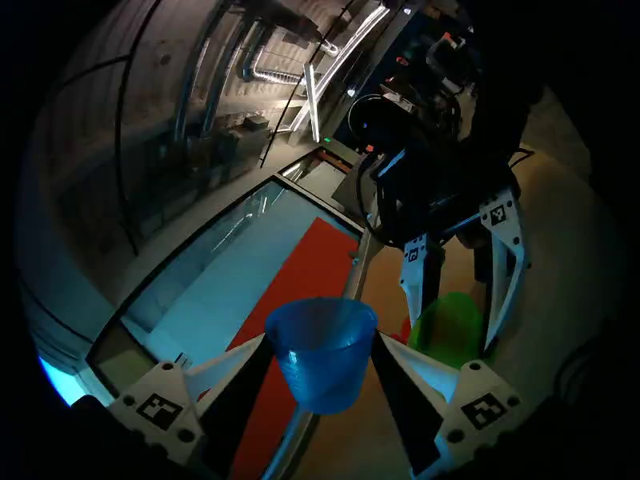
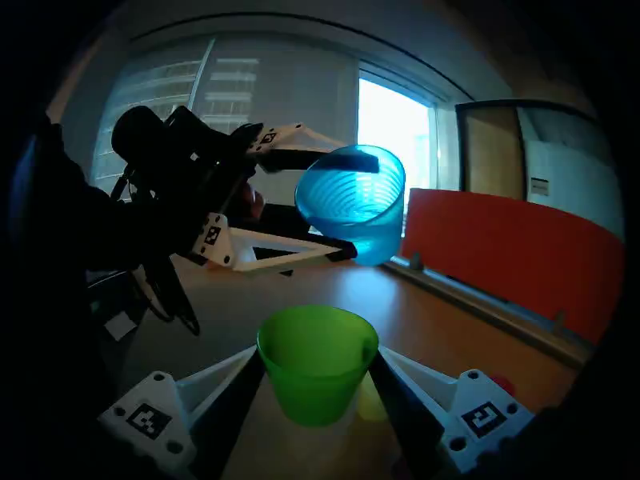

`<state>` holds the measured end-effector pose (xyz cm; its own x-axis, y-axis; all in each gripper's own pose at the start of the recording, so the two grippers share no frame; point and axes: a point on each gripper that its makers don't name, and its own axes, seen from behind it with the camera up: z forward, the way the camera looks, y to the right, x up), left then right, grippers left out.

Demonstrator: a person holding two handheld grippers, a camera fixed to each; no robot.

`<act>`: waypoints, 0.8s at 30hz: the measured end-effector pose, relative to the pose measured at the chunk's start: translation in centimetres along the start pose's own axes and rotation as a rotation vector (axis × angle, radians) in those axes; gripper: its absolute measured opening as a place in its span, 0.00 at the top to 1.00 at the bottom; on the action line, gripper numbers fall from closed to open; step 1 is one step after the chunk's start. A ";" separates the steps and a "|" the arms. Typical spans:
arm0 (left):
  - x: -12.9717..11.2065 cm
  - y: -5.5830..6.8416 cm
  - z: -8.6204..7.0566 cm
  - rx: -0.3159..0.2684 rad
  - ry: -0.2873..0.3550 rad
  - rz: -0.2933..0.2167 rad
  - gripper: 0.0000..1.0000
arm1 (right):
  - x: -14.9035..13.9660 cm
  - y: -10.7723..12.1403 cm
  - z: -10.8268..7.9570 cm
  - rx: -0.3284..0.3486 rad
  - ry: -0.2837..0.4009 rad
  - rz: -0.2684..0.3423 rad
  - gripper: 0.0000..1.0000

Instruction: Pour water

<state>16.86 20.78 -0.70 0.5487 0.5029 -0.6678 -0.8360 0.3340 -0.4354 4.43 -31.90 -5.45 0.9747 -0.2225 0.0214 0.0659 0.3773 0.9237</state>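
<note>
While left gripper (image 1: 322, 342) pinches translucent blue cup (image 1: 322, 370), right gripper (image 2: 318, 354) pinches tapered green cup (image 2: 317, 380).

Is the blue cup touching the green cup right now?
Apart. In the right gripper view the tilted blue cup hangs above the green cup, with bare wooden table showing between them.

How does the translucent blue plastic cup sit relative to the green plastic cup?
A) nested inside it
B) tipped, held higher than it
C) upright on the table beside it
B: in the right gripper view the translucent blue plastic cup hangs tipped, mouth facing the camera, higher than the green plastic cup.
</note>
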 end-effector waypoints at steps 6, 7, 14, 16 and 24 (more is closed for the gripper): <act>0.2 -0.2 0.0 0.002 0.004 0.010 0.16 | 0.0 0.2 -0.1 -0.003 -0.002 -0.001 0.10; 0.2 -0.2 -0.1 0.002 0.004 0.011 0.16 | 0.0 0.2 -0.1 -0.003 -0.003 -0.001 0.10; 0.3 -0.4 0.0 0.001 0.004 0.032 0.16 | 0.0 0.3 -0.1 -0.004 -0.004 -0.003 0.10; 0.3 -0.4 0.0 -0.001 0.003 0.037 0.16 | 0.0 0.3 -0.1 -0.004 -0.003 -0.003 0.10; 0.4 -0.4 0.1 0.000 0.003 0.052 0.16 | 0.0 0.3 -0.2 -0.004 -0.002 -0.004 0.10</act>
<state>17.38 20.95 -0.73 0.5046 0.5174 -0.6912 -0.8633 0.3076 -0.4000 4.45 -31.59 -5.24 0.9739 -0.2263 0.0186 0.0707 0.3803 0.9222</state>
